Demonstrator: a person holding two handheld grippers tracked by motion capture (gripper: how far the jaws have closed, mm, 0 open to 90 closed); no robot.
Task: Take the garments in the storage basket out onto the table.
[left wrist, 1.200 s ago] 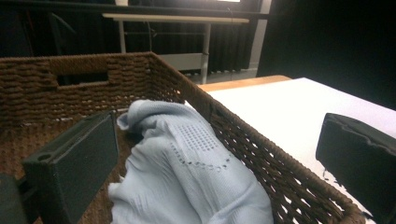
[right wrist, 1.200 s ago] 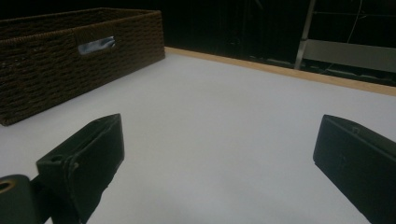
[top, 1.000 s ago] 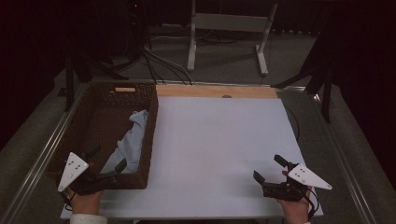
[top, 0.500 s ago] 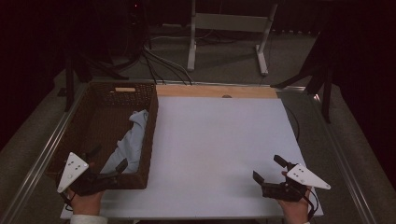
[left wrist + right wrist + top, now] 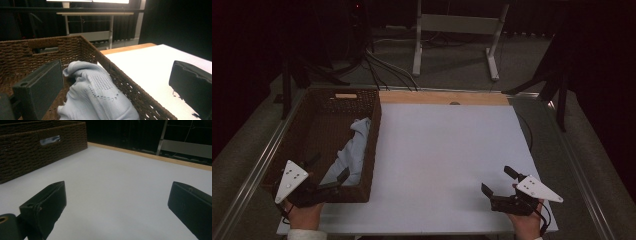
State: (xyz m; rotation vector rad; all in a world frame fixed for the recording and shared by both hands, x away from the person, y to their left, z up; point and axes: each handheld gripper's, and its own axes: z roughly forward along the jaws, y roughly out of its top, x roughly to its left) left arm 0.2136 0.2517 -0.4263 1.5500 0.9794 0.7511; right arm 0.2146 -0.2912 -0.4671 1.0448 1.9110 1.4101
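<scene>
A brown wicker basket (image 5: 375,140) stands on the left side of the white table (image 5: 447,150). Inside it, a light blue cloth (image 5: 354,150) lies crumpled against the right wall. My left gripper (image 5: 331,166) hovers open over the basket's near end, just in front of the cloth. In the left gripper view the cloth (image 5: 97,97) sits between the spread jaws of the left gripper (image 5: 117,75), untouched, with the basket's wall (image 5: 50,50) behind. My right gripper (image 5: 496,179) is open and empty above the table's near right corner. In its own view, the right gripper (image 5: 118,195) faces the basket (image 5: 30,152).
A wooden strip (image 5: 447,97) runs along the table's far edge. Metal rails (image 5: 257,165) border both sides. Beyond the table are cables (image 5: 377,65) on the floor and a white stand (image 5: 457,30). Bare white tabletop (image 5: 112,170) stretches between the basket and the right gripper.
</scene>
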